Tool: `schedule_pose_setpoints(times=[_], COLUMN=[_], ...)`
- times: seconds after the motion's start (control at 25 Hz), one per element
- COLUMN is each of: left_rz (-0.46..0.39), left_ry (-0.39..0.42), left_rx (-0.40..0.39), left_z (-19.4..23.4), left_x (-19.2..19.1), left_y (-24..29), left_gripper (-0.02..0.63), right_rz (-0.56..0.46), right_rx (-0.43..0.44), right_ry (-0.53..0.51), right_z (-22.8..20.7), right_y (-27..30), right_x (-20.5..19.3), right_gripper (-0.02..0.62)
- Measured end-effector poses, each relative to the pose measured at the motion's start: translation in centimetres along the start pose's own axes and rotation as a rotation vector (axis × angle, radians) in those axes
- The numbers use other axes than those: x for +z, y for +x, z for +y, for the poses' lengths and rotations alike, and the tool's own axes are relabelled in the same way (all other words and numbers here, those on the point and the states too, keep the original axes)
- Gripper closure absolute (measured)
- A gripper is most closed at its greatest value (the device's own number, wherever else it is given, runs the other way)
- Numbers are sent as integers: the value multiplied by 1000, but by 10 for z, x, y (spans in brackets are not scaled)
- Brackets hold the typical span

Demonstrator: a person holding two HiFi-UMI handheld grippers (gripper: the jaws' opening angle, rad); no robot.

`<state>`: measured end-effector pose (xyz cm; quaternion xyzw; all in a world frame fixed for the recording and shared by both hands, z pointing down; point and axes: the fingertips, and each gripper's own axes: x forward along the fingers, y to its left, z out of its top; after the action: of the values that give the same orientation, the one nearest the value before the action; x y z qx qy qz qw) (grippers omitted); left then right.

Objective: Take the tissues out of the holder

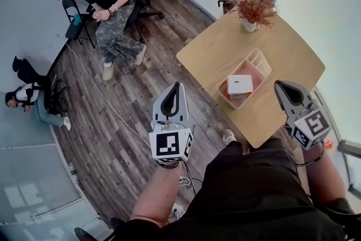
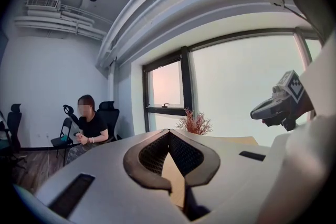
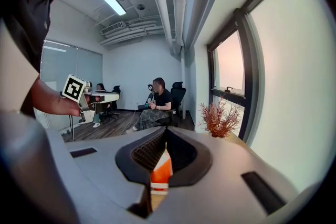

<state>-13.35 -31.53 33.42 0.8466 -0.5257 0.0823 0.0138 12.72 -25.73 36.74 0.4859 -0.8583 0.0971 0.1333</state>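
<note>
Head view is the only one that actually shows the job. The pink holder (image 1: 261,71) sits on the wooden tabletop (image 1: 214,53) close to its near edge. The white tissues (image 1: 240,84) lie flat in its bigger compartment with nothing on top of them. Looks to me like it's parked there for an easy reach from where the person stands. Left gripper (image 1: 175,90) hangs off to the side over the floor (image 1: 130,121), right gripper (image 1: 285,92) is up by the near corner, and both are well apart from the holder. My read: it's a ready pose and nothing has started yet.

Left gripper view has its fingers (image 2: 152,157) pressed together at the tips with nothing in them. The tan strip in the gap looks like tabletop behind. Same deal in right gripper view: fingers (image 3: 149,152) fully together and empty. The orange thing (image 3: 160,173) in the gap is behind them, and I can't tell what it is.

Neither gripper view catches the holder or tissues at all, since they aim level across the room. What they add is the window (image 3: 231,71), the reddish plant (image 3: 219,119) side-on, a seated person (image 3: 157,102), and a look at each other.
</note>
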Motion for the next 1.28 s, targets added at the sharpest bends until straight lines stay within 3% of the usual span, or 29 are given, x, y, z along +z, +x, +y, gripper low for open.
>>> schedule_pose_setpoints(times=[0.36, 0.84, 1.0, 1.16, 1.28], left_rz=[35, 103, 124, 148, 159], left_ry=[-42, -67, -77, -87, -90], left_rx=[59, 127, 122, 118, 119], left_z=[-1, -19, -27, -32, -32], left_x=[-24, -62, -72, -86, -93], left_y=[-4, 13, 25, 33, 39], left_gripper=[601, 601, 601, 601, 601], right_rz=[40, -1, 29, 56, 46], right_rx=[92, 366, 444, 493, 511], right_ry=[-51, -174, -258, -246, -208], right_z=[3, 21, 32, 36, 36], right_y=[30, 64, 74, 84, 93], right_x=[-7, -25, -44, -63, -70], right_gripper=[591, 587, 469, 355, 232])
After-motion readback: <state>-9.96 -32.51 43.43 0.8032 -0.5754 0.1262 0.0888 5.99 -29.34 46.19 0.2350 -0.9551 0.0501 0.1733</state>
